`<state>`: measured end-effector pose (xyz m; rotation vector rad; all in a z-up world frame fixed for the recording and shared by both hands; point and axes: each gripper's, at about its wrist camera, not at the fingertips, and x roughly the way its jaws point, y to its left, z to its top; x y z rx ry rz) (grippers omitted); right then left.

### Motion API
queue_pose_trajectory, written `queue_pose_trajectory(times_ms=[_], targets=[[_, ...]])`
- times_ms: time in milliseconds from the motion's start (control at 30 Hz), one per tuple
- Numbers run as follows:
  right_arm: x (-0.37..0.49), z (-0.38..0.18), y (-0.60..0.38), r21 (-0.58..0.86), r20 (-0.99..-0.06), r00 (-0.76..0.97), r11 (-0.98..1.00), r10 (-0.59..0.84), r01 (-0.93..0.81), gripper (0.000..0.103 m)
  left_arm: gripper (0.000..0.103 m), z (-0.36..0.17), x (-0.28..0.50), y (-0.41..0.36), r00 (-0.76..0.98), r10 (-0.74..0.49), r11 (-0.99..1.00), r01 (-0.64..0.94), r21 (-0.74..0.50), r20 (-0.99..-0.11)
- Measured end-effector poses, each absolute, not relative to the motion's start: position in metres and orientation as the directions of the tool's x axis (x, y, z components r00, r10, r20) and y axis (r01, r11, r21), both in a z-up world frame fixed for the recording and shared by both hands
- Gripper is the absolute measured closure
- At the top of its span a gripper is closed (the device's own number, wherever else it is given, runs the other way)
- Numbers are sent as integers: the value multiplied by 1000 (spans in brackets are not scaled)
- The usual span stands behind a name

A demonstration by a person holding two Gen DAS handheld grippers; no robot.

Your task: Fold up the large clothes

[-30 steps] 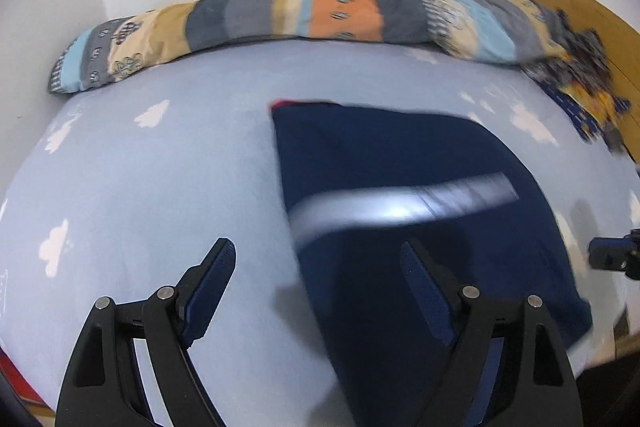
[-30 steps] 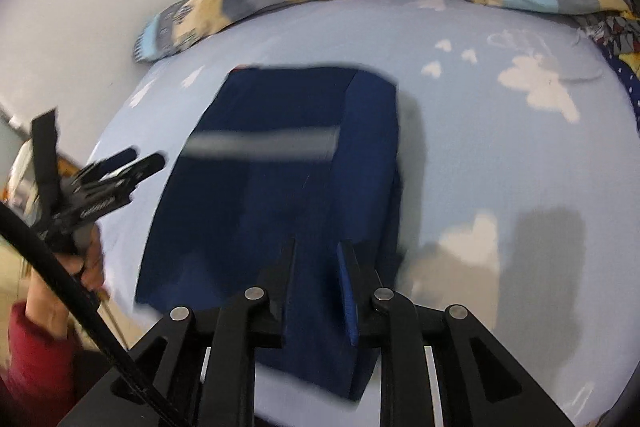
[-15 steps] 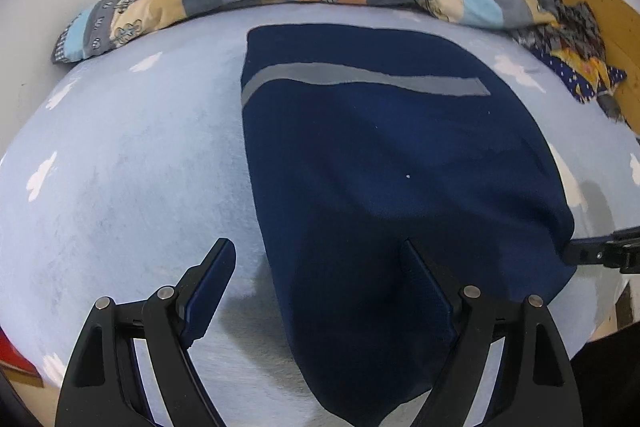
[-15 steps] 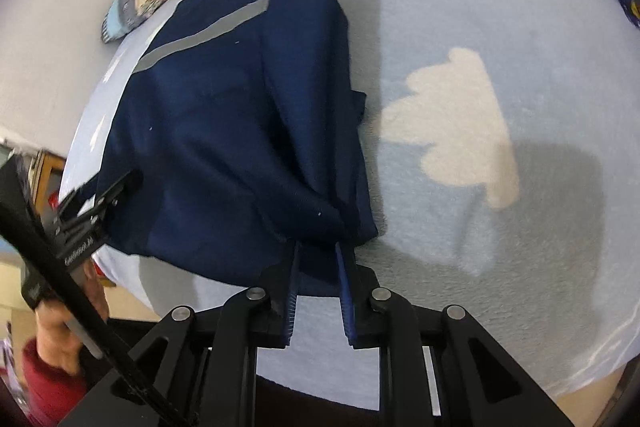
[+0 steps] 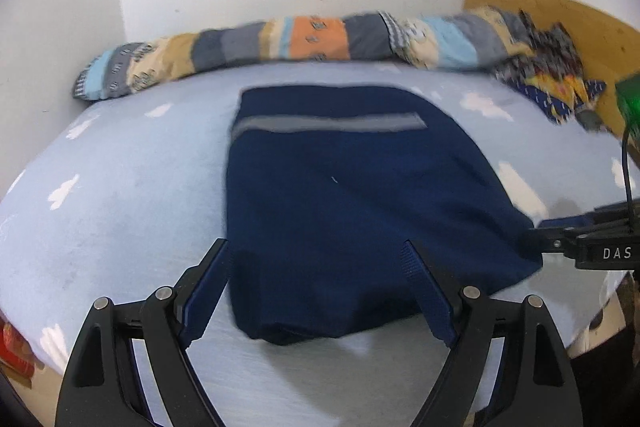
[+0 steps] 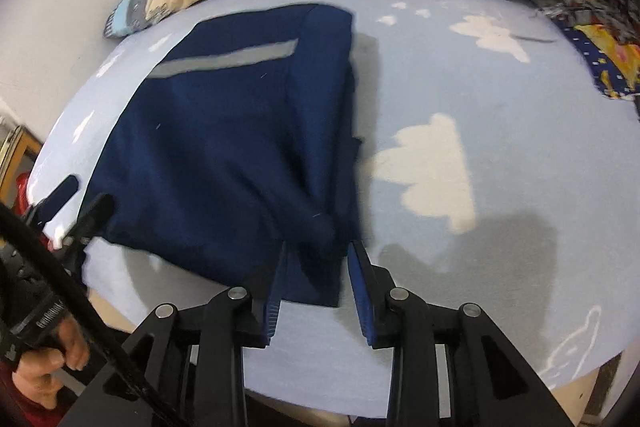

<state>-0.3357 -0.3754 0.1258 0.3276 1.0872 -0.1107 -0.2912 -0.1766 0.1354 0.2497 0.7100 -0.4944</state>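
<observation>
A folded navy garment (image 5: 352, 203) with a grey stripe lies flat on the light blue cloud-print bed sheet (image 5: 120, 195); it also shows in the right wrist view (image 6: 232, 147). My left gripper (image 5: 316, 267) is open and empty, its jaws spread over the garment's near edge. My right gripper (image 6: 316, 263) is open, jaws a little apart on either side of the garment's near right corner, and appears at the right edge of the left wrist view (image 5: 580, 239).
A rolled patchwork quilt (image 5: 280, 43) lies along the far wall. A crumpled patterned cloth (image 5: 552, 75) sits at the back right by a wooden headboard (image 5: 560, 15). The bed's near edge runs just below both grippers. A hand (image 6: 44, 367) holds the left gripper.
My right gripper has opened and let go of the garment's corner. Both grippers have pulled back toward the near edge of the bed; the garment now lies flat.
</observation>
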Motion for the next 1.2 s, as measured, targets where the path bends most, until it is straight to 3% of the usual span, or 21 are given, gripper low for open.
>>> queue_pose_trajectory(times_ms=[167, 633, 933, 1200], targets=[[-325, 110, -368, 149, -915, 402, 958, 39, 246, 65, 16, 124, -294, -191, 700, -284, 843, 508, 177, -655], [-333, 103, -382, 192, -922, 381, 941, 76, 277, 59, 14, 122, -295, -190, 711, -287, 845, 504, 179, -642], [-341, 111, -382, 157, -912, 409, 940, 21, 302, 54, 14, 123, -295, -188, 710, -291, 847, 503, 172, -642], [-355, 134, -398, 84, -878, 464, 916, -119, 393, 33, 14, 126, -297, -189, 706, -297, 847, 506, 164, -643]])
